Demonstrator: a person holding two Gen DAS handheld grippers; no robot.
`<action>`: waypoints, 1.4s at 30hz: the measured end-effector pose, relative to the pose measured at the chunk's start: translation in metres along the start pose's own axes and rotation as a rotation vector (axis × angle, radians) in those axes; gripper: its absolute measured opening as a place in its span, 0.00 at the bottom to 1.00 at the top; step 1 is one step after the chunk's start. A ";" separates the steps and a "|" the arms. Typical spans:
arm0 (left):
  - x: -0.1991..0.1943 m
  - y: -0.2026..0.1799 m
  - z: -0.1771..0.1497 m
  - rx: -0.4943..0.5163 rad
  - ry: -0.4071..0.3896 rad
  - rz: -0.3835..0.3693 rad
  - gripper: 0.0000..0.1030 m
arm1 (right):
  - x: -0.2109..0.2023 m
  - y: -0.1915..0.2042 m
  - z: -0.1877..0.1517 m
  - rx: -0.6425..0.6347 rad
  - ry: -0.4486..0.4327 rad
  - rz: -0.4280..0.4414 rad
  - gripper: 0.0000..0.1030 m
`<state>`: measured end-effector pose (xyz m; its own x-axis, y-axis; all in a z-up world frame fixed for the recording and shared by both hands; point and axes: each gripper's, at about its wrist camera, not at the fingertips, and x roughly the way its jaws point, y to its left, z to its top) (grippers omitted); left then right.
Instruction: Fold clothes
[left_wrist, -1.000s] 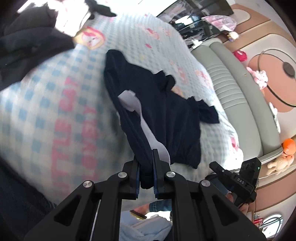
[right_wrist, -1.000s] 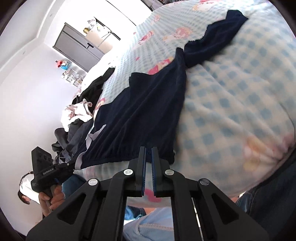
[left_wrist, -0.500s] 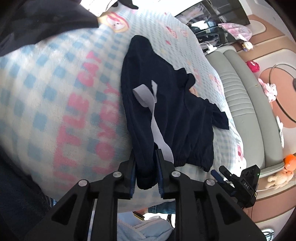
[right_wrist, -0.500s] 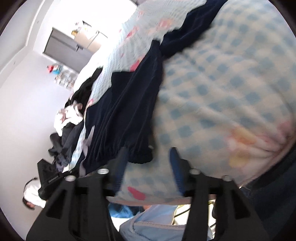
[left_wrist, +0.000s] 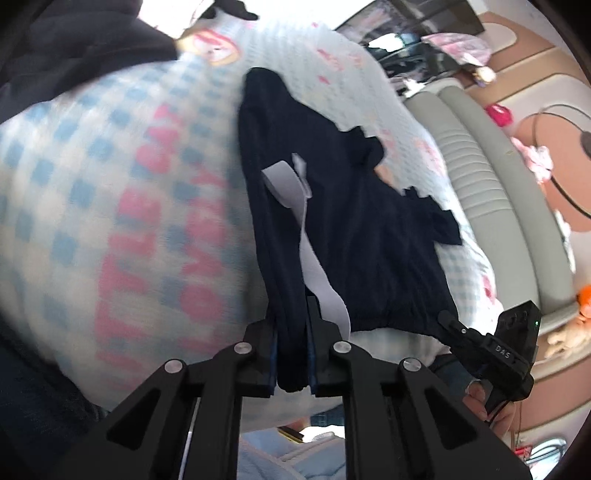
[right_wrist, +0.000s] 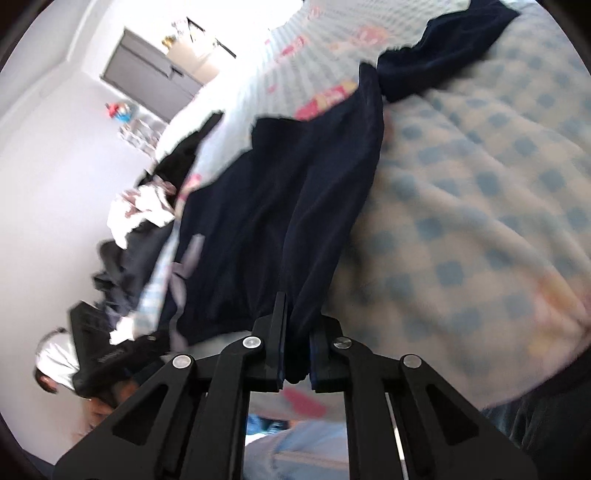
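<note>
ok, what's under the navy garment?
The navy garment lies on the blue-checked blanket; both grippers pinch its near hem. Whatever the blanket itself covers is hidden.

A bed covered by a blue-and-white checked blanket (left_wrist: 92, 177) with pink cartoon prints. Beside it runs a grey padded headboard (left_wrist: 498, 192), with an orange plush toy (left_wrist: 585, 299) near its end. Across the room, a grey cabinet (right_wrist: 147, 77) stands against a white wall (right_wrist: 44, 177).

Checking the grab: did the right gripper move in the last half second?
Yes. The right gripper advanced toward the checkered blanket and shut on the navy garment hem.
</note>
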<state>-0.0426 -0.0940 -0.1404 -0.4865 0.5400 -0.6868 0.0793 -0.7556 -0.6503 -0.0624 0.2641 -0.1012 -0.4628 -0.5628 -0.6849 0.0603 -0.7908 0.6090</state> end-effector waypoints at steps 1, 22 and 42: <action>0.000 0.000 -0.001 -0.002 0.007 0.001 0.12 | -0.010 0.000 -0.002 0.010 -0.019 0.011 0.07; -0.031 0.007 0.070 -0.008 -0.036 0.090 0.36 | -0.055 0.017 0.048 -0.110 -0.185 -0.221 0.29; 0.069 0.016 0.174 -0.003 -0.030 0.207 0.09 | 0.172 0.089 0.146 -0.342 0.147 -0.201 0.34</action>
<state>-0.2261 -0.1333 -0.1422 -0.4849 0.3622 -0.7960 0.1826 -0.8482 -0.4972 -0.2660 0.1320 -0.1064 -0.3654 -0.3982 -0.8414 0.2831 -0.9086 0.3070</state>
